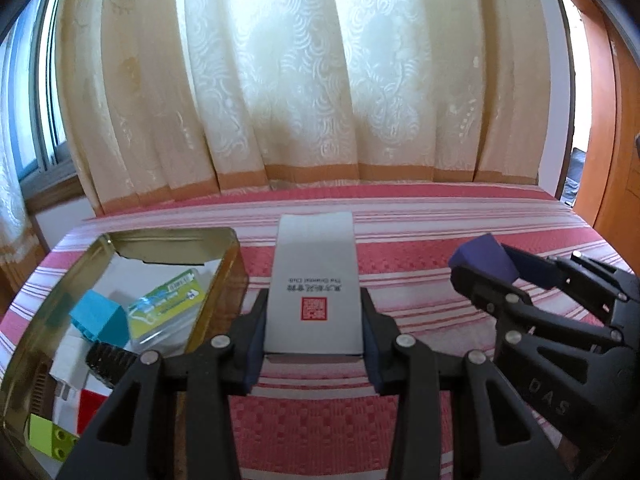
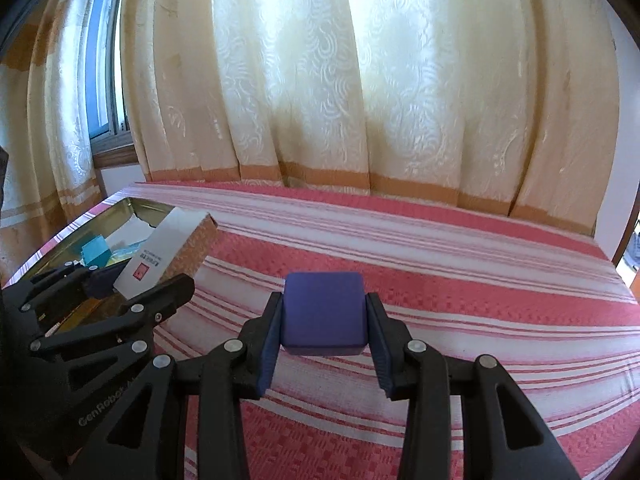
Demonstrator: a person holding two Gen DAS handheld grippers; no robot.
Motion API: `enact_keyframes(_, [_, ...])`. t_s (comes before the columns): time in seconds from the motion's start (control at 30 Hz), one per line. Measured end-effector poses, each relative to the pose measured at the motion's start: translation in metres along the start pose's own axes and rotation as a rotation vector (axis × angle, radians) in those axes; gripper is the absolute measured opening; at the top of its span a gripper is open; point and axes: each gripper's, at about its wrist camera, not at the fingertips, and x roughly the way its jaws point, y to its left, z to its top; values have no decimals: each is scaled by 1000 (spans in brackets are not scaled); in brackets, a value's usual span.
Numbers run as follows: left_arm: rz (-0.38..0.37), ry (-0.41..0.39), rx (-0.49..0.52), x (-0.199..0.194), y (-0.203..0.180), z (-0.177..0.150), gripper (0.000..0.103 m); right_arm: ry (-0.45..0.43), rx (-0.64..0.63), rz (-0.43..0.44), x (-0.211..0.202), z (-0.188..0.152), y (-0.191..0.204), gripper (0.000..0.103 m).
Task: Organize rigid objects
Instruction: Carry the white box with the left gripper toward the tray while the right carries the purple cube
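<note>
My left gripper [image 1: 314, 320] is shut on a white carton [image 1: 314, 280] with a red stamp and dark print, held above the striped bed. The same carton [image 2: 160, 256] shows in the right wrist view with a patterned brown side, in the left gripper [image 2: 132, 284]. My right gripper [image 2: 324, 316] is shut on a purple block [image 2: 324, 312], lifted off the cover; the left wrist view shows that block [image 1: 486, 258] at the right in the right gripper [image 1: 492, 268]. A gold metal tin [image 1: 230, 248] lies open at the left, holding a teal block [image 1: 100, 316], a green-labelled clear case [image 1: 168, 304] and other small pieces.
A red and white striped cover [image 2: 440, 280] spreads over the bed. Cream curtains [image 1: 320, 80] hang behind it, a window [image 2: 100, 60] is at the left and a wooden door [image 1: 616, 140] at the right. A lime toy brick [image 1: 48, 436] lies in the tin's near corner.
</note>
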Motion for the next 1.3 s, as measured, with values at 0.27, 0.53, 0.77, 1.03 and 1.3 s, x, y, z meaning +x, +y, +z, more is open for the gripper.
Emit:
enact_keyframes(0.27, [3,-31,-6,-16,2,-6,40,-90,-10,-39,-20,-2,4,43])
enact_keyframes(0.53, [-29,-37,-30,-27,8,-12,40,-116,-25,-45,-30,-6,10,43])
enact_keyframes(0.77, [-26,-53,-38,-35,11,-16,40,-164,-13,-49,-42,-11,11,43])
enact_keyframes(1.03, [-20,-70,-44,-43,13,-19,40,-192,-24,-47,-51,-15,16,43])
enact_keyframes(1.3, [-23,-80,-46,-49,16,-22,40,-202,-21,-36,-55,-17,15,43])
